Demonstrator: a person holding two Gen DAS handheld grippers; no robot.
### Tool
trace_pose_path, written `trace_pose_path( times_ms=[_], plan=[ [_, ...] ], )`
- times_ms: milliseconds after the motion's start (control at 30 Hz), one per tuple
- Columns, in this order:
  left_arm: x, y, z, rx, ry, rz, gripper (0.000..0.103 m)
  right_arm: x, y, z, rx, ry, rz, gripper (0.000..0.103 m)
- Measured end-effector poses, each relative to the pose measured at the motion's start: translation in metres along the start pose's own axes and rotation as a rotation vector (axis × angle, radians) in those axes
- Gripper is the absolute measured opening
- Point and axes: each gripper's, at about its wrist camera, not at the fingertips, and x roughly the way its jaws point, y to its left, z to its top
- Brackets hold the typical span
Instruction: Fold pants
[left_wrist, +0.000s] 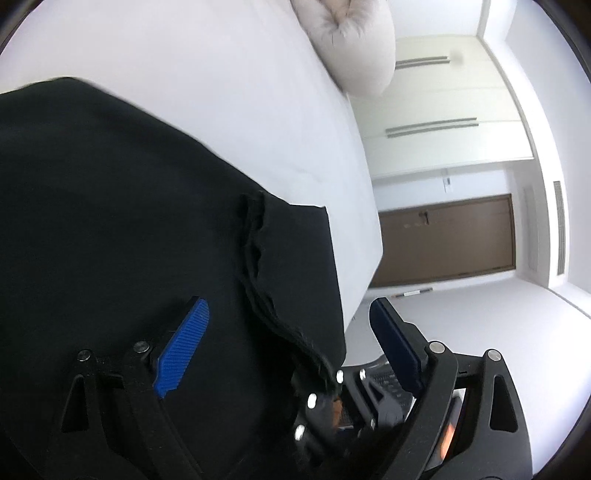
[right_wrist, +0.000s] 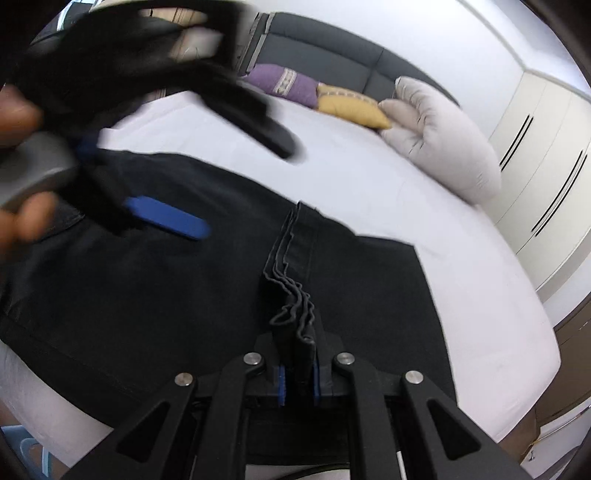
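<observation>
Left gripper (left_wrist: 291, 325): my black linkage arms, silver rivets at the pivots, triangular cut-outs.
Left pads (left_wrist: 183, 347): blue, ribbed, long and flat.
Right gripper (right_wrist: 298, 380): same black links, four silver rivets.
Right pads (right_wrist: 281, 384): blue, ribbed edges showing.
Handle (right_wrist: 33, 166): grey, rounded.

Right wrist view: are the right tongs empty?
No, the right tongs are shut on a bunched, layered edge of the black pants, which sticks up between the blue pads.

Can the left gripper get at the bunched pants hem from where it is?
Probably yes. The left gripper has its jaws wide open with the black pants under them, and nothing lies between it and the hem, though the right gripper already clamps that edge.
</observation>
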Motion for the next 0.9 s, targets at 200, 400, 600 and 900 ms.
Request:
trace_pose_path(
  times_ms=[200,400,600,900],
  plan=[
    [0.026,-0.009,0.016,-0.005,0.071,0.020,0.087,-0.020,-0.008,0.007,0.021,-0.060,-0.022,0.011],
    [0.028,-0.008,0.017,0.019,0.118,0.030,0.023,-0.036,-0.001,0.013,-0.013,-0.092,-0.021,0.011],
    [-0.011,-0.010,0.017,0.123,0.086,0.073,0.006,-0.040,0.022,0.024,-0.089,-0.109,0.014,0.011],
    [-0.076,0.013,0.012,0.168,0.041,0.181,0.006,-0.042,0.079,0.036,-0.241,-0.126,0.130,0.011]
  ],
)
